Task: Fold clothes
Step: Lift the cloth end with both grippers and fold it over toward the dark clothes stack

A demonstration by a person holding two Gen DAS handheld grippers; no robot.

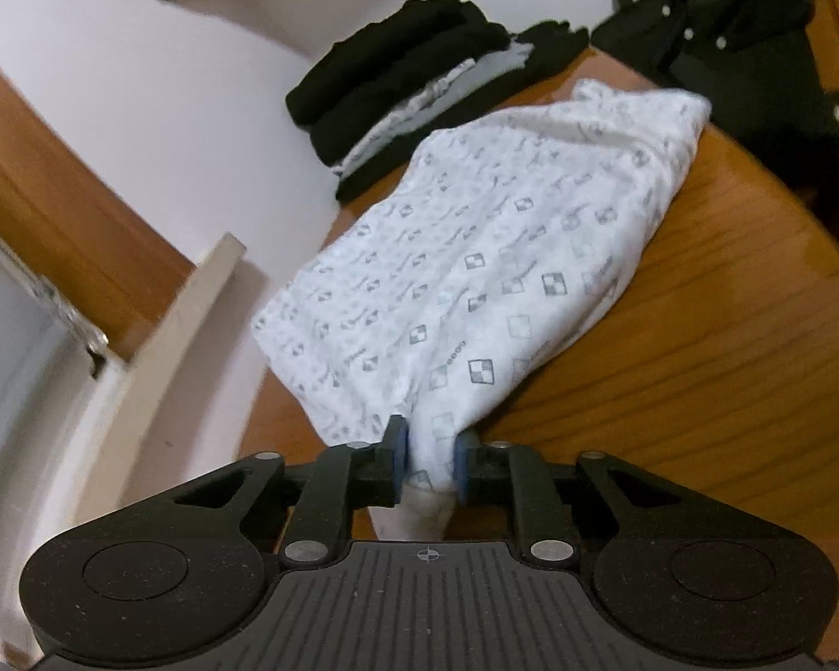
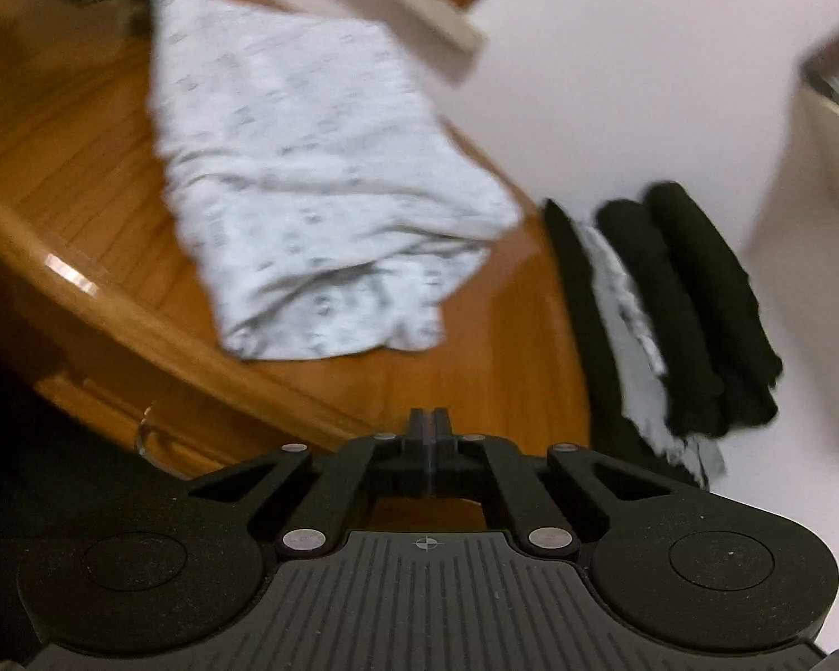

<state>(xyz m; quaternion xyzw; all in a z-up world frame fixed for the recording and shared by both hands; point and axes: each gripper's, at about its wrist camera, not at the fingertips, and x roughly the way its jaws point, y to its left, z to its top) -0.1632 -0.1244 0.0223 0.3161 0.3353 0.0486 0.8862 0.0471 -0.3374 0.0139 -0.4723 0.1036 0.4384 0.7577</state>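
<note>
A white garment with a grey printed pattern (image 1: 475, 257) lies partly folded on the wooden table (image 1: 699, 369). My left gripper (image 1: 429, 450) is shut on its near corner, with cloth bunched between the blue pads. In the right wrist view the same garment (image 2: 319, 179) lies ahead on the table (image 2: 45, 128), blurred. My right gripper (image 2: 429, 425) is shut and empty, above the table's edge, short of the garment.
A stack of folded black and grey clothes (image 1: 419, 84) sits at the table's far end by the white wall; it also shows in the right wrist view (image 2: 671, 313). Black bags (image 1: 744, 33) stand beyond the table. A drawer handle (image 2: 145, 436) is below the table edge.
</note>
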